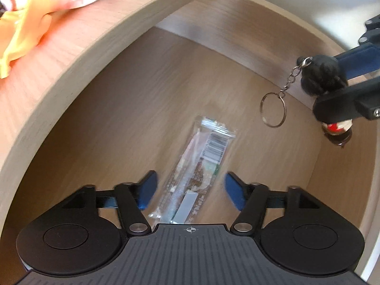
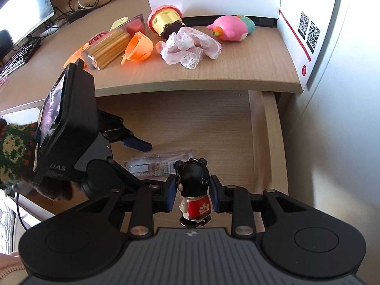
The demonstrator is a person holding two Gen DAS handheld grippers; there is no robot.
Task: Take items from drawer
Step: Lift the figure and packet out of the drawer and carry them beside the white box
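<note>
Below the desk top [image 2: 237,71], the open drawer [image 1: 133,95] spreads its bare wooden floor, with one flat clear snack packet [image 1: 199,163] lying near its middle. The left gripper [image 1: 190,187] hangs over that packet with its blue fingers [image 1: 148,190] spread wide, one on each side of the packet's near end and not touching it. The right gripper [image 2: 192,194] is clenched on a small doll keychain [image 2: 193,190], pressing the black-haired head from both sides above the drawer's right edge. In the left wrist view the keychain's metal ring [image 1: 273,109] dangles free on its short chain, clear of the drawer floor.
</note>
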